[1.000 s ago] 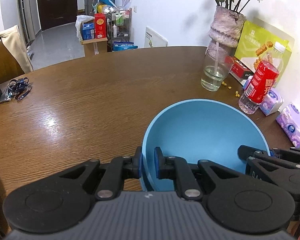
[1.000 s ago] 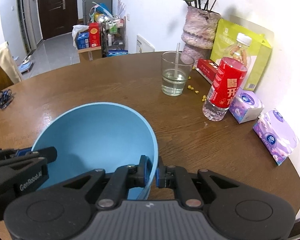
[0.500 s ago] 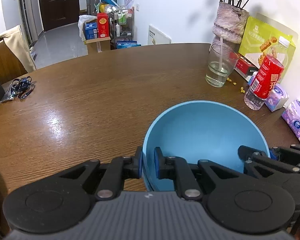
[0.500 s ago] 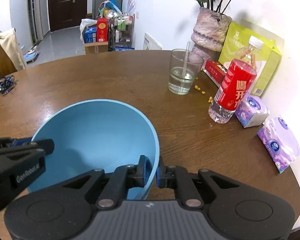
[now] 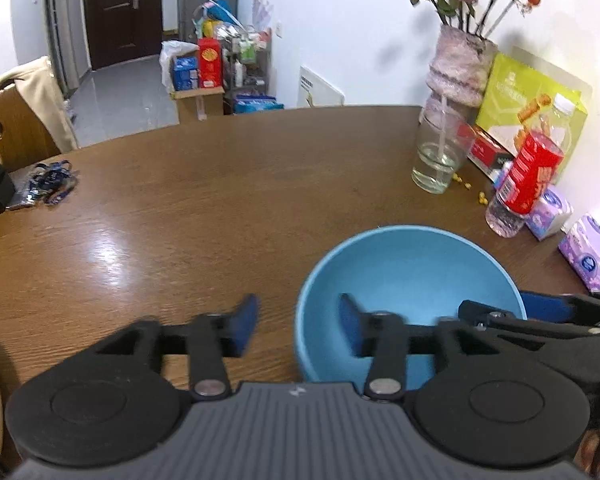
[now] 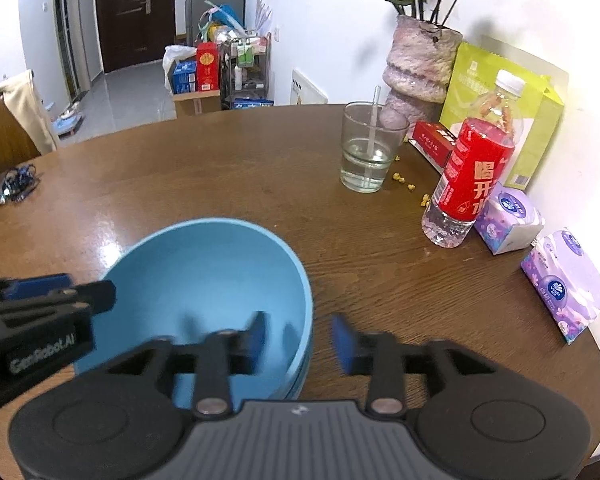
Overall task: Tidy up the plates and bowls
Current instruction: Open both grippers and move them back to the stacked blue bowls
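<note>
A round, brown wood-grain bench [image 5: 188,200] fills both views, glossy under room light. Beyond its far edge, from the left: a draped chair [image 5: 24,108], a grey-floored hallway ending in a dark door [image 5: 122,8], a cluttered rack [image 5: 240,64], then a white wall. On the bench's right side stand a clear glass of water [image 6: 370,152], a mottled pink vase of dried roses [image 6: 420,64], a red-labelled bottle [image 6: 470,176] and purple tissue packs [image 6: 564,284].

The smooth, matte light-blue bowl [image 5: 408,280] sits upright on the bench, empty.

The left tongs [image 5: 298,324] and right tongs [image 6: 298,338] have just been opening; each straddles the bowl's rim about half open, with the pads clear of it.
</note>
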Tool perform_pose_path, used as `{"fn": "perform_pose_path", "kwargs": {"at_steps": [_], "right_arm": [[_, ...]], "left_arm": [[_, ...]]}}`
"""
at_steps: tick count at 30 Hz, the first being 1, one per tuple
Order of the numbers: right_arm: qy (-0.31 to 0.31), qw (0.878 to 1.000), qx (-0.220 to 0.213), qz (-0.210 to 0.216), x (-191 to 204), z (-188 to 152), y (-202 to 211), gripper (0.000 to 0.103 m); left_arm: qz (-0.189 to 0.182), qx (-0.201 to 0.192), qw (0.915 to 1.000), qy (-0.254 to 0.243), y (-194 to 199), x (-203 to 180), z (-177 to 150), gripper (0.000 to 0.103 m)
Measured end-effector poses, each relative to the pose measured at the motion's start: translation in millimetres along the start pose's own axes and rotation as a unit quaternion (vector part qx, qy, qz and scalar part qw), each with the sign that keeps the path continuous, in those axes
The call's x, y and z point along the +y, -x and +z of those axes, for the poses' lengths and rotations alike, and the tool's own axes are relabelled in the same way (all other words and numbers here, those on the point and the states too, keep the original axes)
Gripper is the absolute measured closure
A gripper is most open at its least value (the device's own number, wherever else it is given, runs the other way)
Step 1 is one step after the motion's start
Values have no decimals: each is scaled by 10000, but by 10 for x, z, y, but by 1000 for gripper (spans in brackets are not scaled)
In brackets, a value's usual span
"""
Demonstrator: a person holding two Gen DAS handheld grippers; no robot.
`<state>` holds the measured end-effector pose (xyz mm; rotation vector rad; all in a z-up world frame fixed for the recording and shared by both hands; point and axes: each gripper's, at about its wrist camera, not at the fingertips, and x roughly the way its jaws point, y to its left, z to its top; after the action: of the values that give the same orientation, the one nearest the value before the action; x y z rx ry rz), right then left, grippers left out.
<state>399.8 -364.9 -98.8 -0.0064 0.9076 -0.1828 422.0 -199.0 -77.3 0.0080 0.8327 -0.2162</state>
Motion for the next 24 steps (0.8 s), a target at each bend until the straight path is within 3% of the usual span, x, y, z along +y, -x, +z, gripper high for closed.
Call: {"fn": "perform_pose_path", "kwargs": {"at_steps": [4, 6, 7, 8, 14, 24], "right_arm": [[-78, 9999, -60, 87, -40, 0, 85, 14], [-131, 9998, -73, 135, -68, -11, 126, 7], [-182, 9996, -76, 178, -83, -21, 156, 0], [-219, 9995, -82, 206, -96, -29, 178, 0], [-350, 9983, -276, 364, -119, -113, 459, 0], [-609, 9962, -575, 244, -78, -460, 929, 0]], "left_arm": [[41, -112, 9997, 195, 104, 146, 1, 22], [2, -197, 9993, 315, 177, 245, 1, 14], [-29, -224, 9991, 356, 208, 286, 1, 5], [-50, -263, 9989, 387, 247, 324, -4, 0], [-91, -665, 9965, 497, 557, 474, -116, 0], [-339, -789, 9946, 580, 968, 665, -409, 0]]}}
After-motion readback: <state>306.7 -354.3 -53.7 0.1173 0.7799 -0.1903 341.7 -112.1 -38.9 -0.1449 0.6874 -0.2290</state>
